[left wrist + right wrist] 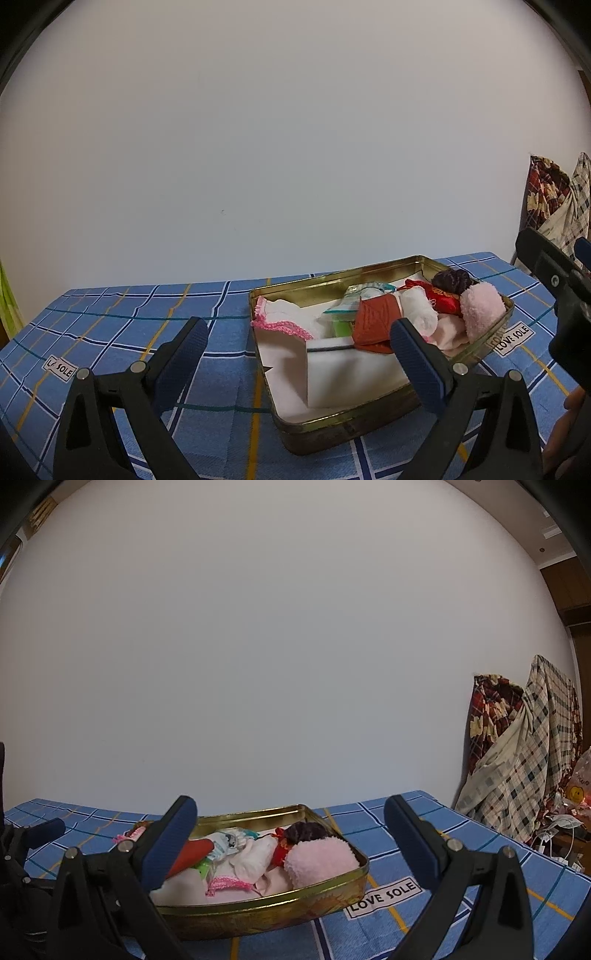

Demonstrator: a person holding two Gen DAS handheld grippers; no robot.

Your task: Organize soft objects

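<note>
A gold metal tin (317,424) (258,912) sits on the blue checked cloth. Inside lie a fluffy pink piece (482,310) (319,860), a white cloth with pink trim (284,317), a red-brown folded cloth (375,321), a rolled white sock (419,310), a red pouch (443,299), a dark purple bundle (452,280) (306,830) and a white block (351,373). My left gripper (301,350) hovers open just before the tin, holding nothing. My right gripper (291,842) is open too, its fingers straddling the tin's right part. Its body (561,288) shows at the right edge of the left wrist view.
The blue checked cloth (129,325) (480,849) covers the table up to a plain white wall. Draped patterned fabrics (517,760) and a bag with clutter (576,794) stand off the right end. White "LOVE SOLE" labels (384,897) are printed on the cloth.
</note>
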